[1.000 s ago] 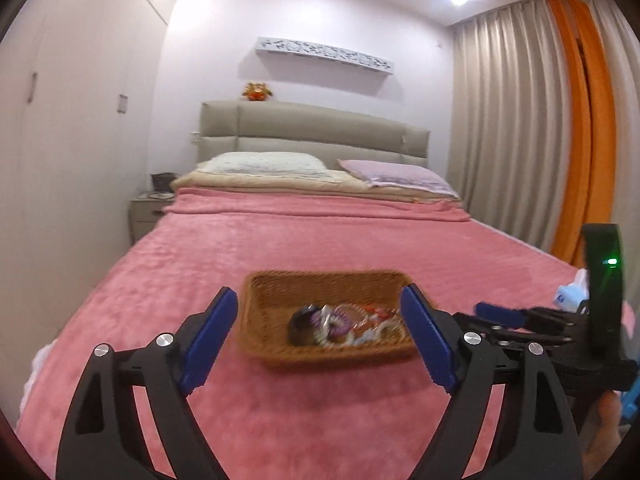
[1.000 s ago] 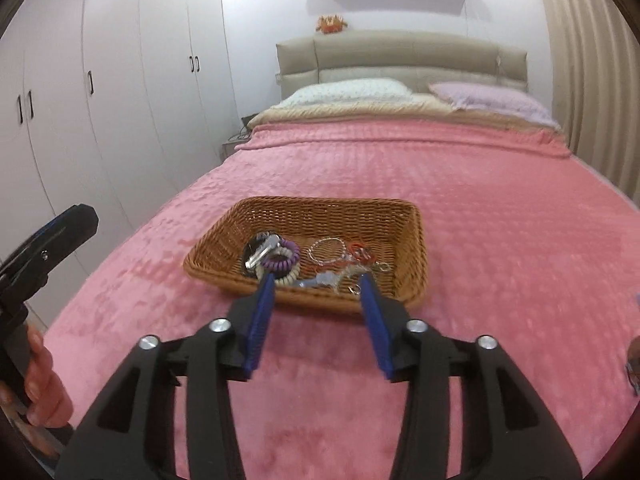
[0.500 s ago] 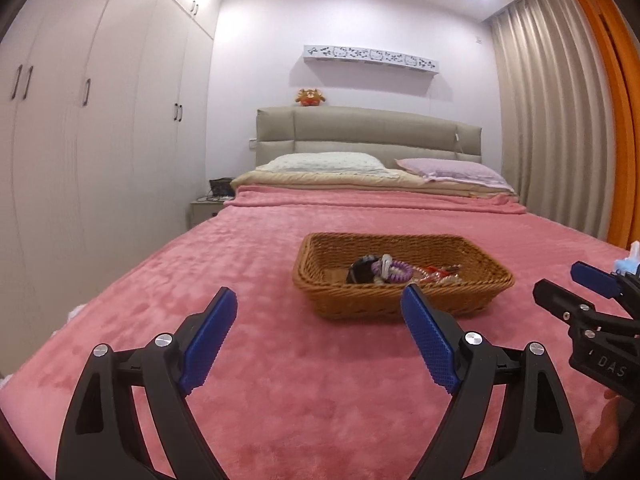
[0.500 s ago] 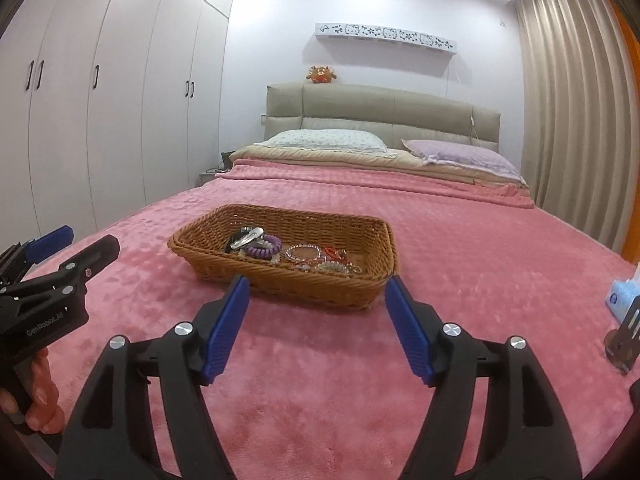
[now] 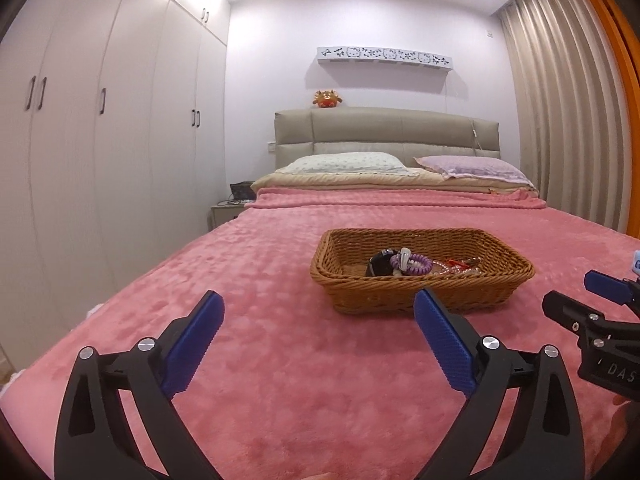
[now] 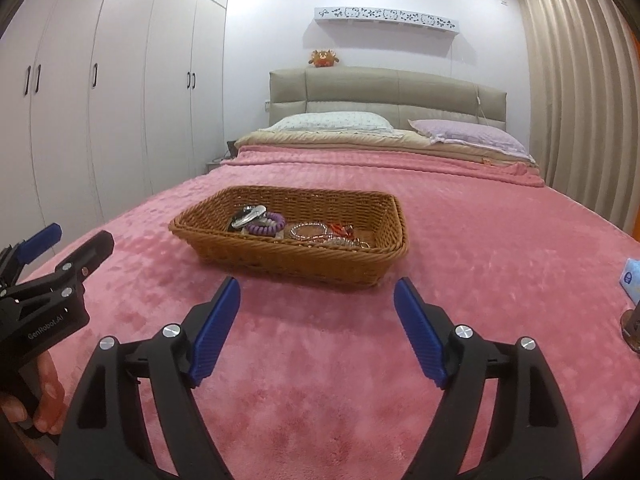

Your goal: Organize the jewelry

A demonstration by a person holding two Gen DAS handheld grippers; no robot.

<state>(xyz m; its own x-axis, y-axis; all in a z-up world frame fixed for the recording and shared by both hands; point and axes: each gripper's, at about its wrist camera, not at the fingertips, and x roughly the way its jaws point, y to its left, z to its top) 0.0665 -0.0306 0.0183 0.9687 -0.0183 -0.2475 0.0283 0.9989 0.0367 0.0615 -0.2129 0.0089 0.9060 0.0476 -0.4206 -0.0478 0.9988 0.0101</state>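
Note:
A brown wicker basket (image 5: 360, 292) (image 6: 280, 260) sits on the pink bedspread. In it lie a purple coil bracelet (image 5: 416, 263) (image 6: 266, 224), a black piece (image 5: 380, 266), a silver clip (image 6: 250, 216), a bead bracelet (image 6: 308, 232) and red bits (image 6: 340, 230). My left gripper (image 5: 318, 304) hovers short of the basket's near left corner; its jaws are opening with nothing between them. My right gripper (image 6: 318, 286) hangs in front of the basket's near side, jaws also opening and empty. Each gripper shows at the edge of the other's view (image 5: 592, 300) (image 6: 78, 236).
White wardrobes (image 5: 100, 160) line the left wall. Pillows (image 5: 348, 162) and a padded headboard (image 5: 384, 128) lie beyond the basket, curtains (image 5: 568, 120) on the right. A nightstand (image 5: 226, 214) stands at the bed's far left. A small blue-and-white object (image 6: 632, 280) rests at the right.
Both grippers sank toward the bedspread and levelled out, so the basket now sits farther ahead. The right jaws spread much wider; the left jaws widened a little.

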